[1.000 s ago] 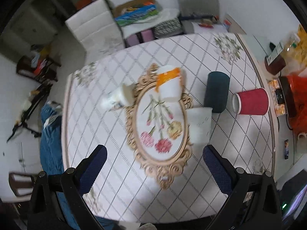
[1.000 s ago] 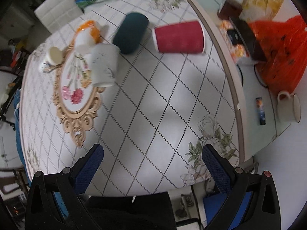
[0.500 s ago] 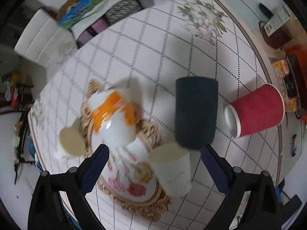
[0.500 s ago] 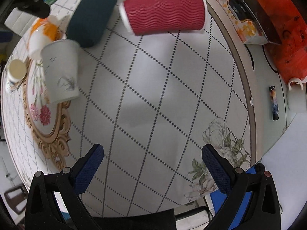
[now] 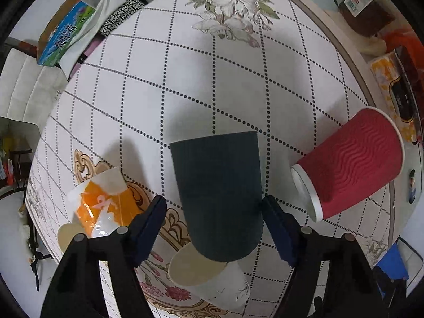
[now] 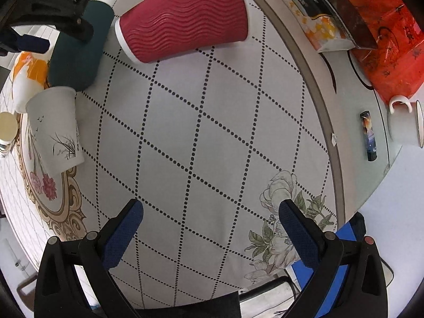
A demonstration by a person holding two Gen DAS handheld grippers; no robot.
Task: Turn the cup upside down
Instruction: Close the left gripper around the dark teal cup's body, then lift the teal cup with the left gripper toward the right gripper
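A dark green ribbed cup [image 5: 220, 198] lies on its side on the table; it also shows in the right wrist view [image 6: 79, 50]. My left gripper [image 5: 214, 209] is open, its jaws standing on either side of the dark cup's lower part; whether they touch it I cannot tell. A red wavy cup [image 5: 349, 175] lies on its side to the right, also in the right wrist view [image 6: 185, 21]. My right gripper [image 6: 209, 225] is open and empty above bare tablecloth, well short of the red cup.
A white cup with a plant print [image 6: 53, 129] and an orange-and-white cup [image 5: 103, 206] stand beside the dark cup. A small cream-lidded cup [image 6: 6, 127] stands at the left. A tissue box [image 6: 312, 13], red bag [image 6: 389, 39] and white mug [image 6: 405, 122] lie beyond the table edge [image 6: 328, 122].
My left gripper moved forward and down until its jaws straddle the dark green cup, closing somewhat. My right gripper moved nearer the table toward the red cup.
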